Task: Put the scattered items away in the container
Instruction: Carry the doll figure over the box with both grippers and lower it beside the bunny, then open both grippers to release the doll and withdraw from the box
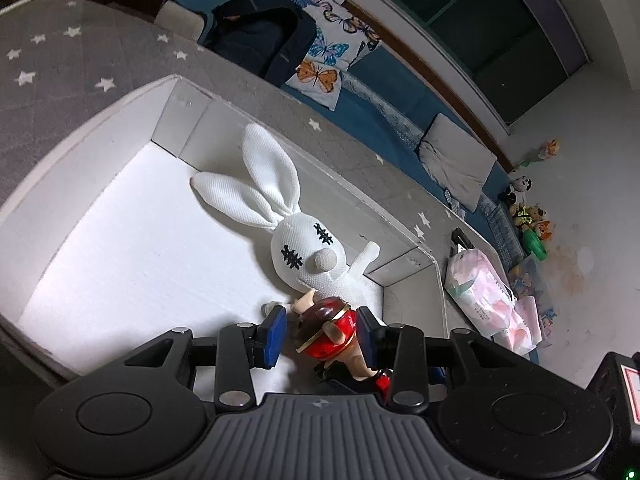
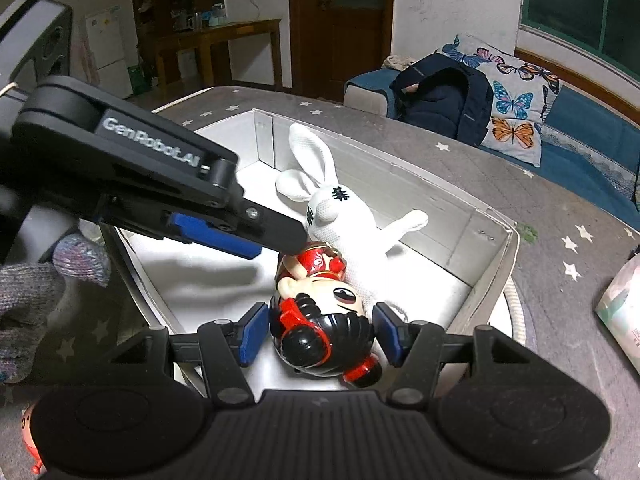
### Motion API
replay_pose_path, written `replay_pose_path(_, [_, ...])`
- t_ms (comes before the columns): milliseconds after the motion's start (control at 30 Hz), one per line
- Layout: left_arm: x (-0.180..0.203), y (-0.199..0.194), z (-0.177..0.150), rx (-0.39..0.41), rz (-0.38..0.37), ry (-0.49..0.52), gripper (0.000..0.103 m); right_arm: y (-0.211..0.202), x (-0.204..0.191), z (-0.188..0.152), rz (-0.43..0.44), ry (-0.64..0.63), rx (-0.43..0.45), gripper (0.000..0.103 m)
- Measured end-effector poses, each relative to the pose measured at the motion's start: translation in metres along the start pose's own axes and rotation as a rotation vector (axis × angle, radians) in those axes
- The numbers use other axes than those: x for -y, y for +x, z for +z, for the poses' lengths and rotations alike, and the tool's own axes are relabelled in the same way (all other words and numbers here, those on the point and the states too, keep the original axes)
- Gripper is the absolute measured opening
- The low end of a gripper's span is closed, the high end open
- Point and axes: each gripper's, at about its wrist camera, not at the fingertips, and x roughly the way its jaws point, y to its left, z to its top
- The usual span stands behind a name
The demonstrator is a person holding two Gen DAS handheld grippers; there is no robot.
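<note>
An open white box (image 1: pixel 80 184) (image 2: pixel 420 208) sits on a grey star-patterned cover. Inside it a white rabbit plush (image 1: pixel 308 244) (image 2: pixel 340 216) lies along the far wall. A small doll (image 1: pixel 332 332) (image 2: pixel 320 340) with black hair and a red outfit lies against the rabbit, at the near end of the box. My left gripper (image 1: pixel 322 332) (image 2: pixel 280 246) has its blue pads on both sides of the doll's red body. My right gripper (image 2: pixel 320 334) has its pads against the sides of the doll's head.
A pink wrapped package (image 1: pixel 480 296) (image 2: pixel 624 312) lies on the cover to the right of the box. A dark backpack (image 2: pixel 444 100) and a butterfly pillow (image 2: pixel 516 116) sit on the blue sofa behind. A knit-gloved hand (image 2: pixel 24 292) holds the left gripper. A small pink toy (image 2: pixel 30 424) shows at the bottom left.
</note>
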Motion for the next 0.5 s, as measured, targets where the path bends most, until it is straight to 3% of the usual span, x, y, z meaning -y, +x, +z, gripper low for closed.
replay_pose_path(100, [0.001,-0.007,-0.003,0.013,0.0,0.013,0.04,-0.005,0.001,-0.002,0.007,0.017,0.012,0.059])
replay_pose_path(333, [0.003,-0.024,-0.01,0.04,0.0,0.034,0.04,-0.018,-0.004,-0.009,-0.005,0.028,0.047,0.074])
replay_pose_path(500, [0.007,-0.04,-0.019,0.066,-0.002,0.056,0.04,-0.035,-0.009,-0.014,-0.02,0.039,0.094,0.075])
